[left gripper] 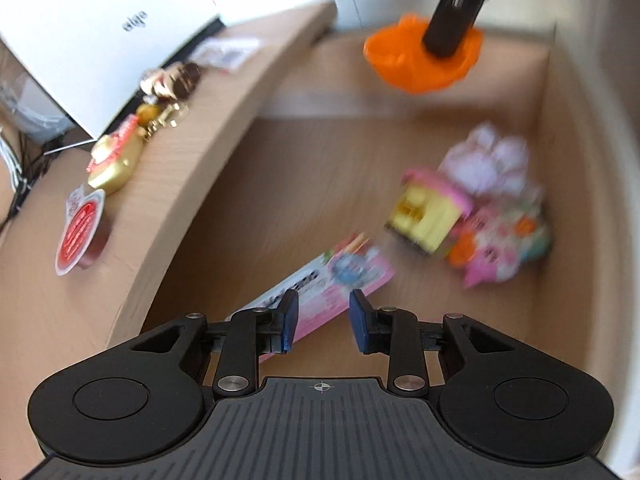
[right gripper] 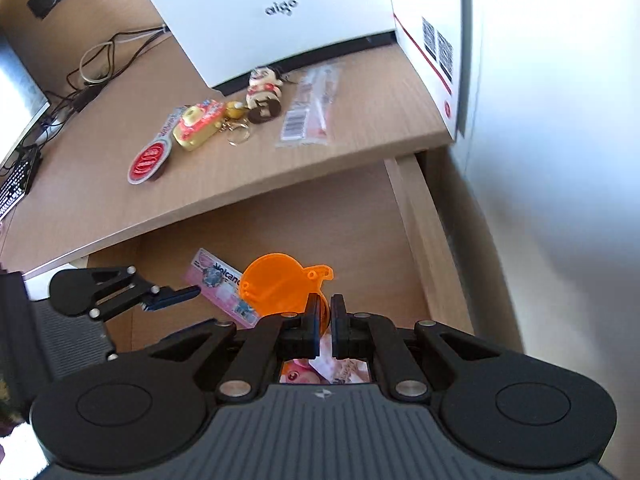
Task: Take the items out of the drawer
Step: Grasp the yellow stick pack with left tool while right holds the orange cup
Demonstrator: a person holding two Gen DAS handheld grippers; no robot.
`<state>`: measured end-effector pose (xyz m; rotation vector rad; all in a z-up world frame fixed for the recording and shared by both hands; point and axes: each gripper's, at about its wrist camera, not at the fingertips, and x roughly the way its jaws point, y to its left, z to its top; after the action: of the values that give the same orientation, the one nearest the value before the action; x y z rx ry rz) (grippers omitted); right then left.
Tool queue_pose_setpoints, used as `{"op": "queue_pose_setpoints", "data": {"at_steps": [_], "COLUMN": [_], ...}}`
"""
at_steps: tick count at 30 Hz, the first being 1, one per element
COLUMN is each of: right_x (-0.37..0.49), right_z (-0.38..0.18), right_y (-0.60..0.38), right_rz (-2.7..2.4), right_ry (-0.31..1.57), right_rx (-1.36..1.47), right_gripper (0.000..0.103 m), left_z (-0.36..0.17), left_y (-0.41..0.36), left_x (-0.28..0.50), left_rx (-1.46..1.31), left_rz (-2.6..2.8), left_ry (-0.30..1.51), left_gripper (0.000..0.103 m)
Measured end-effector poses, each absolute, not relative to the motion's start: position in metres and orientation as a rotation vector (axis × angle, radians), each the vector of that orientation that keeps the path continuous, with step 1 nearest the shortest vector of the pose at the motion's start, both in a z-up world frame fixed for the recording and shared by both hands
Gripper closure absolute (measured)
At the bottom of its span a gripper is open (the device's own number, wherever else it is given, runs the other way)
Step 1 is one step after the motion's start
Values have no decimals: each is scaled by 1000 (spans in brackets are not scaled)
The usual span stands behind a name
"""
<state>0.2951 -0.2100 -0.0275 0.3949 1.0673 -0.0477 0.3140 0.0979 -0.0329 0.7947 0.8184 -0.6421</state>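
Drawer (left gripper: 304, 184) contents are being viewed first from the left wrist: a pink flat packet (left gripper: 320, 300), a yellow and pink toy block (left gripper: 428, 212), a white plush piece (left gripper: 488, 160) and a colourful packet (left gripper: 504, 252) are lying inside, blurred. The left gripper (left gripper: 323, 320) is being held just above the pink flat packet with its jaws spread and nothing between them. An orange plastic piece (left gripper: 416, 64) is being carried above the drawer's far end by the right gripper (left gripper: 452, 36). It is judged to be light, thin, stiff and a little slippery, so the rim is the place to be gripped.

From the right wrist, the right gripper (right gripper: 325, 316) is being seen with its jaws pressed on the edge of the orange plastic piece (right gripper: 276, 284), over the open drawer (right gripper: 360, 240). On the surface (right gripper: 360, 120), a red-lidded cup (right gripper: 148, 160), a yellow toy camera (right gripper: 198, 126), a small figurine (right gripper: 264, 92) and a clear wrapped packet (right gripper: 312, 108) are lying near a white box (right gripper: 280, 12).
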Motion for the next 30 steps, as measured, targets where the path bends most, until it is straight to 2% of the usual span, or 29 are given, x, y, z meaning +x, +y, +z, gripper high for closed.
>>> {"op": "queue_pose_setpoints", "data": {"at_steps": [7,9,11,15,20,30], "right_x": [293,294,294,294,295,298], "right_z": [-30,-32,-33,-34,-35,-42], "right_y": [-205,-208,-211,-213,-214,-213], "right_rz": [-4,-5,-9,-11,-14,1], "right_ry": [1069,1069,1071,1071,1067,1092], "right_rx": [413,427,438,450,449,453], "right_gripper": [98,98,98,98,98,98], "left_z": [-50,-49,-47,-46,-32,-44], "left_y": [97,94,93,91,85,80], "left_x": [327,327,329,329,314,340], "left_rx": [723,693,623,583,786,984], "left_rz": [-605,-610,-632,-667,-683,-739], "left_ry": [919,941,976,996,794,788], "left_gripper": [68,53,45,46,48,48]}}
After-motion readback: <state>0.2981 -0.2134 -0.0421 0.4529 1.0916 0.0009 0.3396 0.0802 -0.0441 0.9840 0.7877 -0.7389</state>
